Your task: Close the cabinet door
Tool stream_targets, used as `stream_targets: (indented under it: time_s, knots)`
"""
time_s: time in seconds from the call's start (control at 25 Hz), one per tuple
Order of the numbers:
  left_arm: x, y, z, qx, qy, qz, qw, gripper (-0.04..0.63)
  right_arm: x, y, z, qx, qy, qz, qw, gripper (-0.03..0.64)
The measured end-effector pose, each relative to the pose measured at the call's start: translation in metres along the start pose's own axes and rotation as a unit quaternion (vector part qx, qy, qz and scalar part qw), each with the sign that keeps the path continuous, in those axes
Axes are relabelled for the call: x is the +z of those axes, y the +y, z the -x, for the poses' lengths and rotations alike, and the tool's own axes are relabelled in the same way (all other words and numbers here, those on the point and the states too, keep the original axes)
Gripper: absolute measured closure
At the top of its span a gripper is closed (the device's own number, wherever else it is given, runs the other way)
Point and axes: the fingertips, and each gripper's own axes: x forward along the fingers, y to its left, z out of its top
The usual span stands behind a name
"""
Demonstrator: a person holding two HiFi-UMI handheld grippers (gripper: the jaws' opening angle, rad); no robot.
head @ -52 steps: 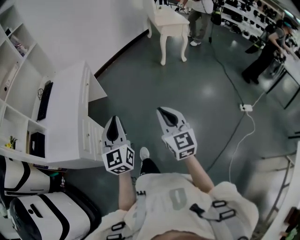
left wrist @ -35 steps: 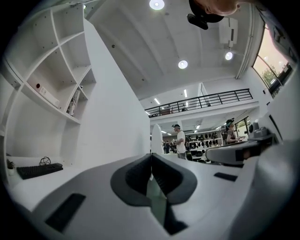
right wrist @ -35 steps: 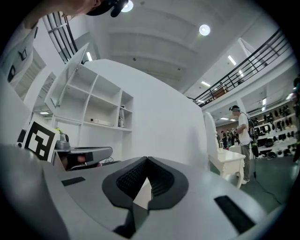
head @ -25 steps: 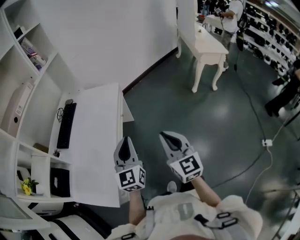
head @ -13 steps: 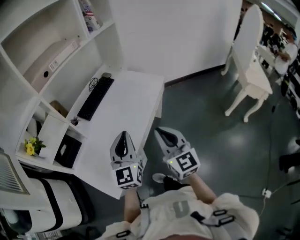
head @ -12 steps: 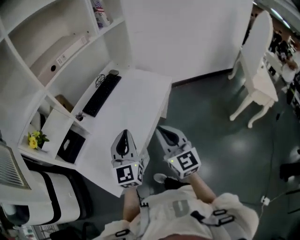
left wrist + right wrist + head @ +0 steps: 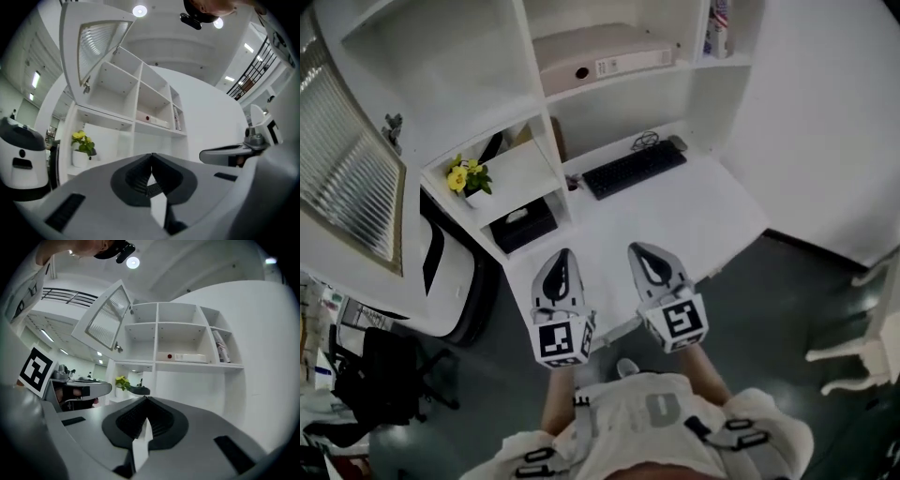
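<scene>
The door (image 7: pixel 356 178) is seen standing open, swung out from the left side of the shelves (image 7: pixel 609 103) toward the person; its ribbed pane is shown along the left edge of the head view, and a small knob (image 7: pixel 392 125) is made out near its free edge. The upper left compartment, to which it appears to be hinged, is left uncovered. Its long axis is judged to be upright, though it is tilted by the wide lens.

Below the shelves a desk (image 7: pixel 703 211) is set, with a keyboard (image 7: pixel 633 169) on it; flowers (image 7: pixel 464 176) are placed on a low shelf at the left.

The left gripper (image 7: pixel 562 258) and the right gripper (image 7: pixel 640 251) are held side by side over the desk's near edge, pointed at the shelves; the jaws of each are pressed together, and nothing is caught between them.

The door is found above and to the left of both grippers, well apart from them; the left gripper is the nearer. No contact has yet been made, so the closing is judged not begun. A reach up and leftward to the outer face near the free edge would probably be called for, followed by a push toward the shelves; for that, closed jaws should be enough.
</scene>
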Motion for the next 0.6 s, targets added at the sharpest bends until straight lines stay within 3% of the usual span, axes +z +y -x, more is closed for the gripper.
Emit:
stream_targets:
  time_s: [0.28,0.6]
  knots:
    - [0.007,0.051,0.046,0.123,0.000,-0.006,0.9924,0.589,0.010,0.045,-0.038,0.115,-0.036,-0.033,0.992,0.613]
    - [0.011,0.090,0.110,0.212,-0.001,-0.008,0.9772,0.589,0.017,0.104,-0.054,0.192,-0.056,-0.033,0.979,0.614]
